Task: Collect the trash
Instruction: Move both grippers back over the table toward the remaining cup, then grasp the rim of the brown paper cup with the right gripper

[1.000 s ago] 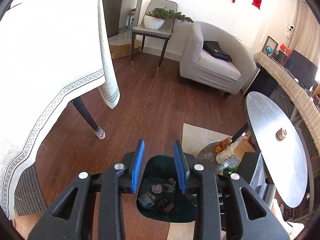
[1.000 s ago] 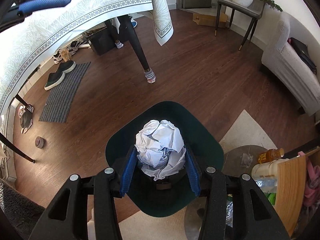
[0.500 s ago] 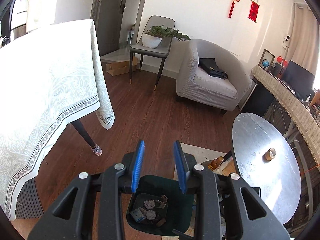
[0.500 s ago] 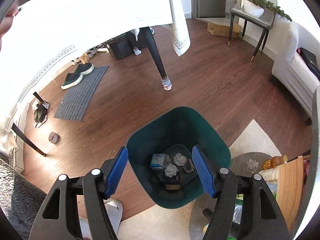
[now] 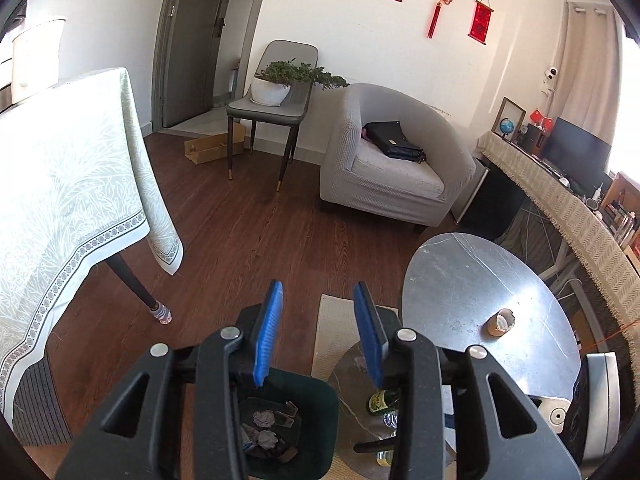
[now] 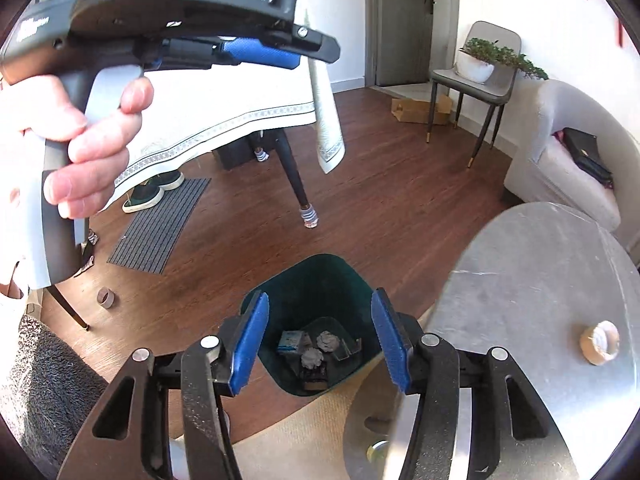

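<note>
Grippers: 2; left gripper (image 5: pixel 318 330) and right gripper (image 6: pixel 320 344) both spread apart, nothing held.
Trash bin (image 6: pixel 320 280): 1, dark green, on the floor beside the round desk (image 6: pixel 560 280), seen between the right gripper's blue pads.
Trash in bin: 2 crumpled paper balls (image 6: pixel 328 340) counted, plus a small box and dark scraps.
Tape rolls: 1 on the desk (image 6: pixel 599 342), 1 on the floor (image 6: pixel 106 297).
Writing: "GenRobot.AI" read on the left gripper's body.
</note>
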{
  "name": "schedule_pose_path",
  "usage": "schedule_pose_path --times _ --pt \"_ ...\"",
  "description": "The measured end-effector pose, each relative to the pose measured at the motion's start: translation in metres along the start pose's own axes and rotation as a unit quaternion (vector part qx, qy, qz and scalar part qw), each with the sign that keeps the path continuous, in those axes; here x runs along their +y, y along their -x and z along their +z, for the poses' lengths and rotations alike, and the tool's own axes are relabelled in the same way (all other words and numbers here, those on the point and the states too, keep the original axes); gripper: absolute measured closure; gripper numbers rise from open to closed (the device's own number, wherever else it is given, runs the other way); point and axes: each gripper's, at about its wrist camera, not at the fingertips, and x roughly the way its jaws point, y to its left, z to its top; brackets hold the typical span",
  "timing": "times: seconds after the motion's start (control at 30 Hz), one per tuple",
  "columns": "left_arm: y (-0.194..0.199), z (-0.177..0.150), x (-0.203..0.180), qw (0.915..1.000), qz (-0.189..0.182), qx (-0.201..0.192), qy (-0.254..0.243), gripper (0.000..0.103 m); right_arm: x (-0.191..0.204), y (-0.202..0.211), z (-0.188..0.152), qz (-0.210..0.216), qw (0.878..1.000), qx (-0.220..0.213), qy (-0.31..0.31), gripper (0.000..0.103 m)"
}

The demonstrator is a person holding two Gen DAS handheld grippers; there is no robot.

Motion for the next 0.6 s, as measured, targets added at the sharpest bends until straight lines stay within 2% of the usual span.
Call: schedule_pose_path --times 0.23,0.37,0.6 --pt "-0.032 -0.012 -0.052 0.9982 -0.026 0.029 -0.045 0.059 -0.076 0.042 -0.027 -0.062 0.997 -0.004 -0.040 0.051" --pt "-0.049 -0.021 -0.074 0.9964 -0.036 0.044 -0.063 0.057 -0.115 0.060 -0.043 -0.095 0.994 -0.003 -0.054 0.056" --pt "-0.070 -0.028 -0.103 0.9944 -0.059 0.061 -0.063 0.057 -0.156 0.050 -0.049 -0.137 0.990 0.038 0.011 0.067"
